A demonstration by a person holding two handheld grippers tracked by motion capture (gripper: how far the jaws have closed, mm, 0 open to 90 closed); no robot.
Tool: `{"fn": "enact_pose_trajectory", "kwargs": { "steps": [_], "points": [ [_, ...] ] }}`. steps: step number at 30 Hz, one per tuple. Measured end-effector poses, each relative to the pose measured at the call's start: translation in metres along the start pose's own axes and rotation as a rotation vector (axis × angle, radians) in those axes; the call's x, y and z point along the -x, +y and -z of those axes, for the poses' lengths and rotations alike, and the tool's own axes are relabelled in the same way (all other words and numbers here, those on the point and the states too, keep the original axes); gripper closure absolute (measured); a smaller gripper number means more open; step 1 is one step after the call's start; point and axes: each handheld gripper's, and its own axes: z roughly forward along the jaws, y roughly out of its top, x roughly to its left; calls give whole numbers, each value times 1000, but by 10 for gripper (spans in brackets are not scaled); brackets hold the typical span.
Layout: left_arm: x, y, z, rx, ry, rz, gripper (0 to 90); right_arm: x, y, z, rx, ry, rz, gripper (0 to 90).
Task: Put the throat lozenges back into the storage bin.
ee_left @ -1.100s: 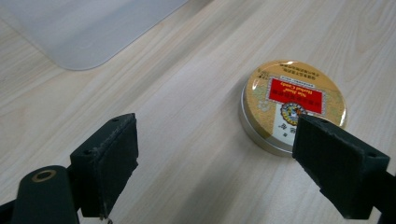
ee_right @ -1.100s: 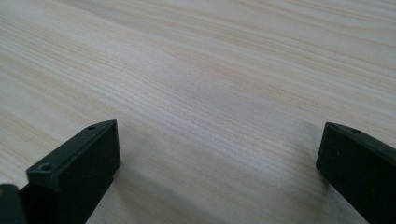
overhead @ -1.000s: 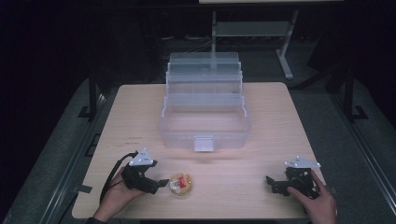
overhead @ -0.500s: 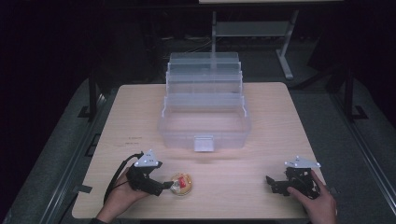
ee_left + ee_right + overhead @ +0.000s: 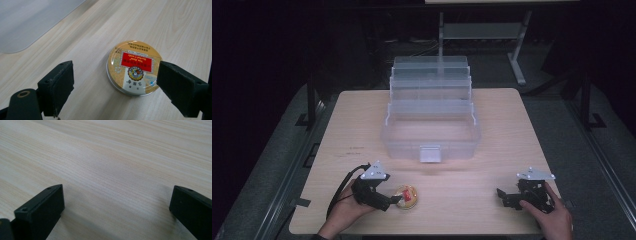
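A round gold tin (image 5: pixel 406 196) with a red label lies flat on the wooden table (image 5: pixel 492 125) near its front left edge. My left gripper (image 5: pixel 395 201) is open, and its tips reach the tin's left side. In the left gripper view the tin (image 5: pixel 134 67) sits between the two black jaws, close to the right one, and touches neither. My right gripper (image 5: pixel 503 196) rests open near the front right edge. Its own view has bare wood between the jaws (image 5: pixel 117 210).
A clear plastic tiered organizer box (image 5: pixel 431 117) stands open at the table's middle, its latch facing me. Its clear wall (image 5: pixel 32 20) fills the upper left of the left gripper view. Dark floor surrounds the table, with a metal stand (image 5: pixel 482 30) behind.
My left gripper has slid right and slightly toward the front edge, closing in on the tin until its jaws flank it. The right gripper has stayed put.
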Motion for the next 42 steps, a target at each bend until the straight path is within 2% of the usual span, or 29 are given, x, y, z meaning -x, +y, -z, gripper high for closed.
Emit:
{"fn": "enact_pose_trajectory", "kwargs": {
  "steps": [25, 42],
  "points": [
    [16, 13, -22, -32, -62, -51, 138, 0, 0, 0, 0, 0, 0, 0],
    [22, 16, -35, -64, -71, -85, 137, 0, 0, 0, 0, -2, -2, 0]
  ]
}}
